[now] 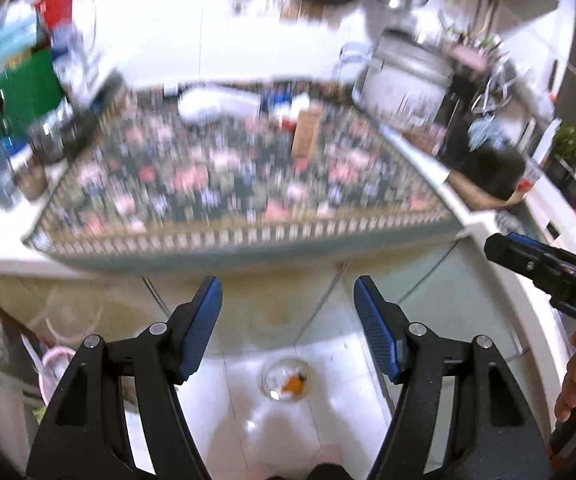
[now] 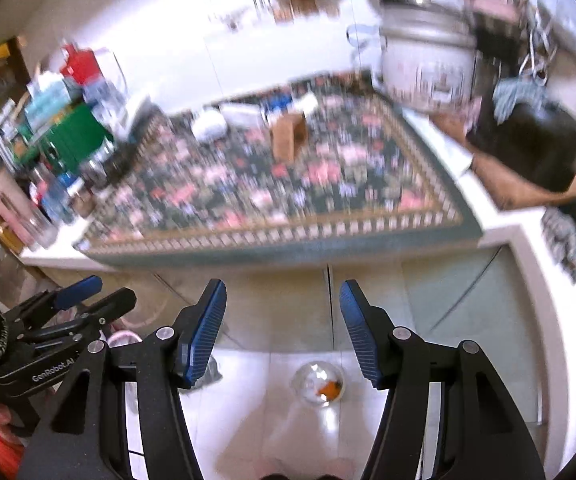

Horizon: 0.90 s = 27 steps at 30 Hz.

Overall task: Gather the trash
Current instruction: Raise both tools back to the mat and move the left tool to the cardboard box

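Note:
A clear bowl-like container (image 1: 287, 380) with an orange scrap inside lies on the white floor below the counter; it also shows in the right wrist view (image 2: 319, 388). On the floral mat (image 1: 240, 184) stand a brown cardboard piece (image 1: 307, 134) and a white crumpled item (image 1: 216, 106); both show in the right wrist view, the cardboard (image 2: 288, 138) and the white item (image 2: 210, 124). My left gripper (image 1: 288, 324) is open and empty, in front of the counter edge. My right gripper (image 2: 282, 330) is open and empty at about the same height. Both views are motion-blurred.
A white rice cooker (image 2: 427, 60) and a black pot (image 2: 527, 152) stand at the right of the counter. Bottles and boxes (image 1: 20, 120) crowd the left end. Cabinet doors (image 1: 407, 300) are below the counter. A pink bin (image 1: 54, 364) is at the lower left.

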Motion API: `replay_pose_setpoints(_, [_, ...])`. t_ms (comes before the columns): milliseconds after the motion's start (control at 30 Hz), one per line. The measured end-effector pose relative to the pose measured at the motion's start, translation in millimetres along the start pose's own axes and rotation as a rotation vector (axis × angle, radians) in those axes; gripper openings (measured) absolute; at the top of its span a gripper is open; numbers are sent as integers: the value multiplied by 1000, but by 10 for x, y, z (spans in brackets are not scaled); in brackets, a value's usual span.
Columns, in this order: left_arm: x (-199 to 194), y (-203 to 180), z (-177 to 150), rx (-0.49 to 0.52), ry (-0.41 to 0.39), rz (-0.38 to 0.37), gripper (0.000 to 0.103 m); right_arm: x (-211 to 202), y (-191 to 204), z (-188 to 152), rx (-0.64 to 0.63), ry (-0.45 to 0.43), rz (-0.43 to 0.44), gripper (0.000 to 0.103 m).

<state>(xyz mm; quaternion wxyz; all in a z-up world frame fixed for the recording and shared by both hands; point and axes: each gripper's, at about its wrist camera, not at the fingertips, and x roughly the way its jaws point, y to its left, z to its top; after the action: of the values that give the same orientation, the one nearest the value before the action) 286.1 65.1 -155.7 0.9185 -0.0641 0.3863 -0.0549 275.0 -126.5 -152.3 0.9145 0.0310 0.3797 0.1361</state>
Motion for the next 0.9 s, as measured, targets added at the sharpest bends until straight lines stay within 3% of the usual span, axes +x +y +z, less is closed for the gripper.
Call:
replay_pose_setpoints(200, [-503, 36, 349, 0, -117, 12, 83, -226, 155, 217, -10, -82, 4, 63])
replay_pose_setpoints(367, [-596, 68, 548, -19, -153, 29, 92, -258, 156, 403, -39, -117, -10, 64])
replay_pose_setpoints(667, [-19, 63, 1062, -77, -137, 75, 93, -90, -240, 882, -53, -172, 7, 65])
replay_pose_setpoints(900, [642, -146, 1656, -111, -93, 105, 93, 207, -685, 1432, -98, -136, 33, 65])
